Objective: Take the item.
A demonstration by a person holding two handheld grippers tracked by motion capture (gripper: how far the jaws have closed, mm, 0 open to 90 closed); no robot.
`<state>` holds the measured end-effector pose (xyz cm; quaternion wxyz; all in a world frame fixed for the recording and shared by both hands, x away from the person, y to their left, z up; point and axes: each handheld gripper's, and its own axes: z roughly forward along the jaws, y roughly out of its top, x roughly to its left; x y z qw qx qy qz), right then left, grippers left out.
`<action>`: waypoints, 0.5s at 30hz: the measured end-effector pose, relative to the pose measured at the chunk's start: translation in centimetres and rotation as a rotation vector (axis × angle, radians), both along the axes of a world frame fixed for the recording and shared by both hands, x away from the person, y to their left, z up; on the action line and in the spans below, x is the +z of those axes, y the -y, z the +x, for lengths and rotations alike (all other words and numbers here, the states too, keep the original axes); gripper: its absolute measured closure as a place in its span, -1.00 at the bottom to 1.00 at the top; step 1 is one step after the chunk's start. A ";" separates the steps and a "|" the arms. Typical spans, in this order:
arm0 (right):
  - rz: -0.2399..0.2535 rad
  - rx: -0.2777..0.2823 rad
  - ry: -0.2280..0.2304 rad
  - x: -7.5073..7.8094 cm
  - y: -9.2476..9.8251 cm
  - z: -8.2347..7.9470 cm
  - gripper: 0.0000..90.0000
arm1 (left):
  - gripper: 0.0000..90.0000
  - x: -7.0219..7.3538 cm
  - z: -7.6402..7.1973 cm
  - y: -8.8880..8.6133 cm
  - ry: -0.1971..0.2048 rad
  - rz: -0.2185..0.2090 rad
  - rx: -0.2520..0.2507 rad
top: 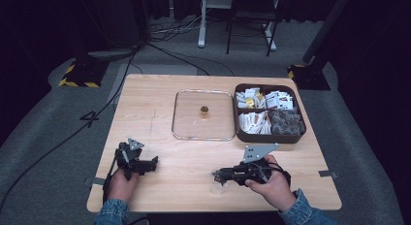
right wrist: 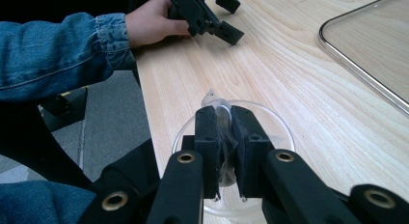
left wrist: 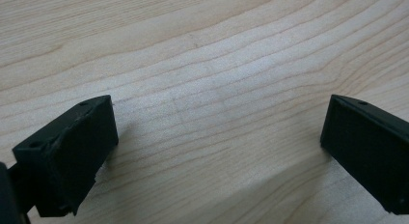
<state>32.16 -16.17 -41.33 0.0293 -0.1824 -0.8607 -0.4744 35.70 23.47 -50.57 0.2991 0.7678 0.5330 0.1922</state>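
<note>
Right gripper [right wrist: 225,137] was clenched on the rim of a clear round plastic cup [right wrist: 270,122] near the table's [top: 169,152] front edge. Left gripper [left wrist: 217,137] rested w/ jaws spread wide over bare light wood.

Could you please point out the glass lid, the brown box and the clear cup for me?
Lid [top: 189,119]: high view, bare glass left of its knob.
Box [top: 269,137]: high view, front wall.
Cup [right wrist: 279,123]: right gripper view, far rim.

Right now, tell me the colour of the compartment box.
Dark brown box; best seen in the high view.
</note>
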 end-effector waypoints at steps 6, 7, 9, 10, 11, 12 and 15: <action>0.009 0.002 -0.020 -0.6 0.0 0.2 0.62 | -1.00 0.0 0.0 0.0 0.000 -0.001 0.000; 0.009 0.002 -0.020 -0.6 0.0 0.2 0.62 | -1.00 0.0 0.0 0.0 0.000 -0.001 0.000; 0.024 -0.010 -0.007 -0.5 -0.1 0.2 0.38 | -1.00 0.0 0.0 0.0 -0.001 -0.001 0.000; 0.032 -0.012 -0.006 -0.4 -0.1 0.2 0.30 | -1.00 0.0 0.0 0.0 -0.001 -0.001 0.000; 0.037 -0.016 -0.008 -0.3 -0.1 0.2 0.24 | -1.00 0.0 0.0 0.0 -0.001 -0.001 0.000; 0.037 -0.016 -0.008 -0.3 -0.1 0.2 0.24 | -1.00 0.0 0.0 0.0 0.001 0.000 0.000; 0.038 -0.018 0.008 -0.1 0.0 0.3 0.08 | -1.00 0.0 0.0 0.0 0.000 -0.001 0.000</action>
